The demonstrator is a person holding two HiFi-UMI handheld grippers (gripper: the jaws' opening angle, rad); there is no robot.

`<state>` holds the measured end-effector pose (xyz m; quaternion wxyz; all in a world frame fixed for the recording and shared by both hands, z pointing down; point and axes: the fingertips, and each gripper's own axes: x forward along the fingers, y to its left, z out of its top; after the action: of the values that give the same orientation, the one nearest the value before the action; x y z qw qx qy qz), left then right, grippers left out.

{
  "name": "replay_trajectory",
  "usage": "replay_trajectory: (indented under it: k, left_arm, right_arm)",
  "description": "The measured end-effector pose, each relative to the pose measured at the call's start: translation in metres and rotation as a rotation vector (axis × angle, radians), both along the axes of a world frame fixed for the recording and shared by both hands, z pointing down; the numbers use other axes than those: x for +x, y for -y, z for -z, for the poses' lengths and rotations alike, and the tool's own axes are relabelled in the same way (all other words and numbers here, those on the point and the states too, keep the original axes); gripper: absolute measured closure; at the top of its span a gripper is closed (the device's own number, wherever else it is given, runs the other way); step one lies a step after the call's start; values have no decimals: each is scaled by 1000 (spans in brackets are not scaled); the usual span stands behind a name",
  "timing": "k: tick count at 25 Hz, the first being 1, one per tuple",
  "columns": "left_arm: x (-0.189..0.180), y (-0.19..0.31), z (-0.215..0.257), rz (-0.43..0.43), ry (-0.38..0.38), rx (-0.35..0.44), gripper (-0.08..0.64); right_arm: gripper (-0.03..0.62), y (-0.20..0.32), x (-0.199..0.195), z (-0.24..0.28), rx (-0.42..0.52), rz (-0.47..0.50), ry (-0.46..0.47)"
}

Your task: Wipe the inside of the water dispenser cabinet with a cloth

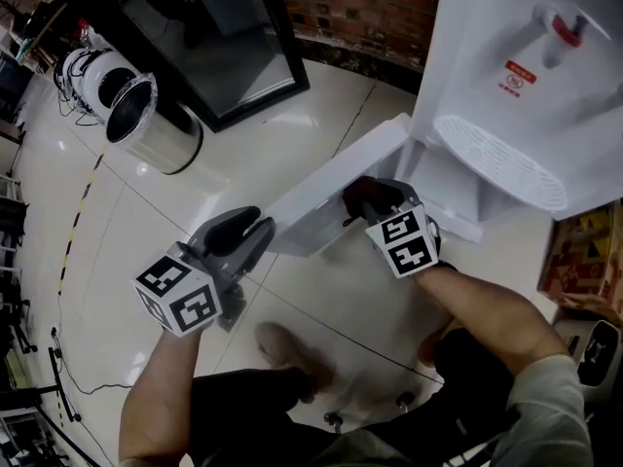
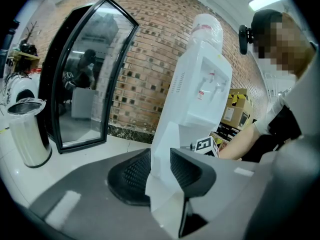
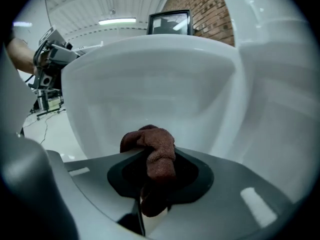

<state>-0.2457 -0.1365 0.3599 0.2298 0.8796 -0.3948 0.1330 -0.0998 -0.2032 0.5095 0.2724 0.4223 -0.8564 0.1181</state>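
Note:
The white water dispenser [image 1: 526,86] stands at the upper right, and its cabinet door [image 1: 331,188] is swung open toward me. My left gripper [image 1: 255,239] is shut on the door's free edge; in the left gripper view the white door panel [image 2: 167,134] sits pinched between both ribbed pads [image 2: 131,176]. My right gripper [image 1: 368,202] is shut on a brown cloth [image 1: 370,195] and is held against the door's inner side. In the right gripper view the bunched cloth [image 3: 155,151] sticks out of the jaws, close to the door's white recessed inner face [image 3: 150,79].
A steel bin [image 1: 146,120] and a black-framed glass panel [image 1: 219,52] stand on the tiled floor at the left. Cardboard boxes [image 1: 584,261] sit to the right of the dispenser. My shoe [image 1: 287,348] rests below the door. A brick wall [image 1: 360,8] runs behind.

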Motion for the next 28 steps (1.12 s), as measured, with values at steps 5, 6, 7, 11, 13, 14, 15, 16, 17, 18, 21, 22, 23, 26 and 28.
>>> replay_trajectory:
  k: [5, 6, 7, 11, 13, 14, 15, 16, 17, 18, 21, 22, 23, 26, 28]
  left_arm:
    - [0, 1, -1, 12, 6, 0, 440]
    - [0, 2, -1, 12, 6, 3, 441]
    - [0, 2, -1, 12, 6, 6, 440]
    - [-1, 4, -1, 25, 10, 5, 440]
    - [-2, 4, -1, 33, 14, 5, 440]
    - [-2, 5, -1, 37, 17, 5, 440]
    - [-2, 5, -1, 40, 18, 5, 440]
    - [-3, 5, -1, 42, 17, 8, 440]
    - [-3, 5, -2, 44, 16, 10, 440]
    - [-2, 6, -2, 45, 16, 12, 440]
    - [-1, 6, -2, 52, 19, 9, 440]
    - [0, 5, -2, 56, 21, 5, 440]
    - [0, 5, -1, 58, 23, 3, 440]
    - [1, 6, -2, 49, 18, 12, 440]
    - [1, 6, -3, 41, 12, 15, 440]
  right_arm:
    - [482, 20, 48, 7, 14, -136, 13]
    - [482, 19, 54, 10, 16, -147, 18]
    - [482, 18, 59, 12, 19, -152, 21]
    - [483, 11, 83, 17, 17, -190, 24]
    - [483, 14, 100, 17, 19, -230, 22]
    - [483, 17, 108, 17, 19, -252, 23]
    - [483, 21, 115, 16, 18, -272, 26]
    - [483, 25, 119, 15, 14, -286, 32]
    - [482, 28, 122, 13, 10, -294, 39]
    - [483, 31, 122, 12, 5, -296, 46]
    - [482, 34, 120, 8, -7, -300, 57]
    - [483, 34, 120, 8, -8, -300, 59]
    - [483, 33, 119, 8, -7, -298, 61]
    - [483, 18, 110, 15, 17, -227, 43]
    - [483, -5, 88, 23, 47, -103, 34]
